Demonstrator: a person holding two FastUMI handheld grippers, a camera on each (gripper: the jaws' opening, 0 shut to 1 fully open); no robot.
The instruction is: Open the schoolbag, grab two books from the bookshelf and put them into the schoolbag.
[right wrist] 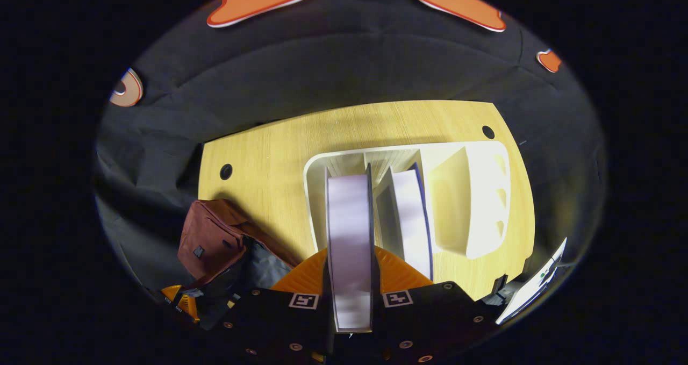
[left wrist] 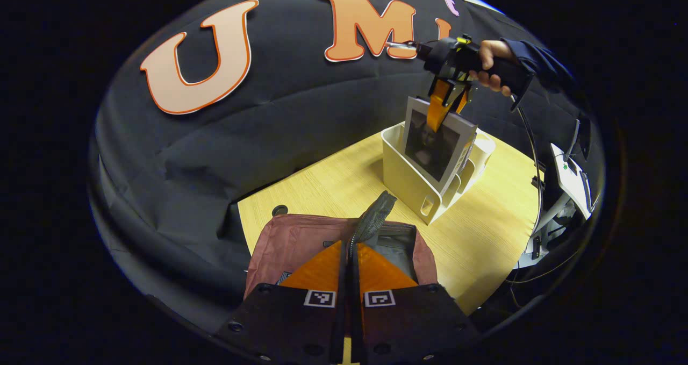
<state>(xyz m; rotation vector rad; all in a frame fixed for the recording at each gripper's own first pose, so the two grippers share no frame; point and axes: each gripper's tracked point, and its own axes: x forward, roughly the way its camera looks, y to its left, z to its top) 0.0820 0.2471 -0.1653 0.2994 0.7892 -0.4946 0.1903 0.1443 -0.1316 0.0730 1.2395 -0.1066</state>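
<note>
- Our left tool [left wrist: 352, 257] is closed on the grey flap [left wrist: 374, 218] at the mouth of the maroon schoolbag [left wrist: 290, 244]. We hold this flap up so that the opening stays wide for the books.
- The schoolbag lies at the near edge of the wooden surface [left wrist: 333, 185], and its grey lining shows inside, so we judge that it is already open.
- Our right tool [right wrist: 349, 279] grips the top edge of a book [right wrist: 349, 220], one finger on each side of it. In the left gripper view the same tool [left wrist: 442, 107] comes from above, and the book [left wrist: 432, 144] shows a portrait cover.
- The book is partly inside the cream bookshelf [right wrist: 473, 193], in its left compartment. We take it from the top because the dividers leave no room at the sides.
- A second book [right wrist: 411, 214] stands in the next compartment, leaning a little. The compartment on the right side looks empty.
- The bookshelf stands near the schoolbag but not touching it, so the way to carry is short.
- We judge that no book is in the schoolbag yet.
</note>
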